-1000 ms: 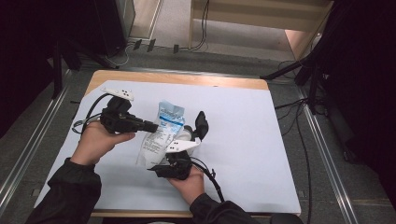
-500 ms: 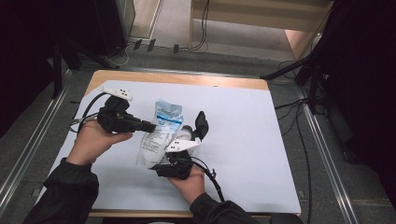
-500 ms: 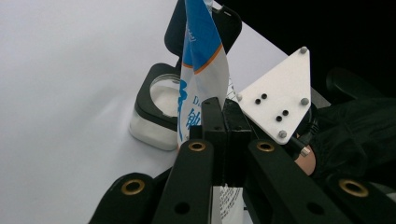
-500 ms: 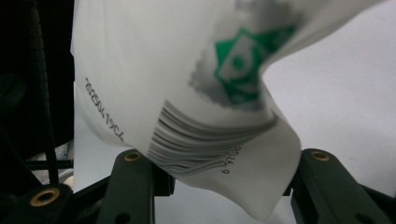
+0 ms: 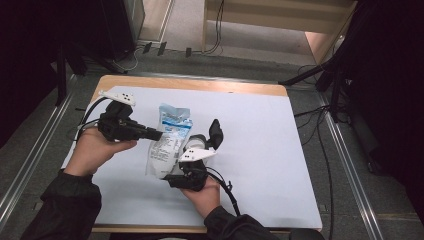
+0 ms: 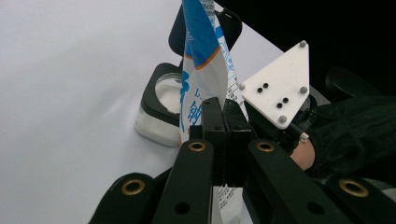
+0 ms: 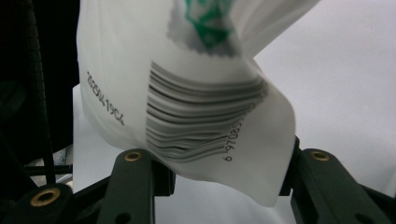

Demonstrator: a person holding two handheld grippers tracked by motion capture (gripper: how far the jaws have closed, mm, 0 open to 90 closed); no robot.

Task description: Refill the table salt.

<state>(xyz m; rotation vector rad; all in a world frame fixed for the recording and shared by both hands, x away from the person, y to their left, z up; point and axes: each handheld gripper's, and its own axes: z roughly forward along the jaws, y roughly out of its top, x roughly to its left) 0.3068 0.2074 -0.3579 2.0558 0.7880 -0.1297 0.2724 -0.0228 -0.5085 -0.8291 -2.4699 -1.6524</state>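
Note:
A white and blue pouch (image 5: 170, 135) is held upright above the table between both grippers. My left gripper (image 5: 156, 135) comes in from the left and is shut on the pouch's side edge; in the left gripper view its jaws (image 6: 224, 109) pinch the pouch (image 6: 203, 60) flat. My right gripper (image 5: 167, 172) holds the lower end, and in the right gripper view the barcoded bottom of the pouch (image 7: 187, 93) bulges between its jaws (image 7: 229, 172), pressed from both sides. Just behind the pouch stands a small clear jar (image 5: 197, 140) of white powder (image 6: 161, 100), its black lid (image 5: 216, 132) flipped up.
A white sheet (image 5: 280, 150) covers the wooden table, with bare room right of the jar. Cables trail from both grippers toward the table's near and left edges. Dark floor and metal rails surround the table.

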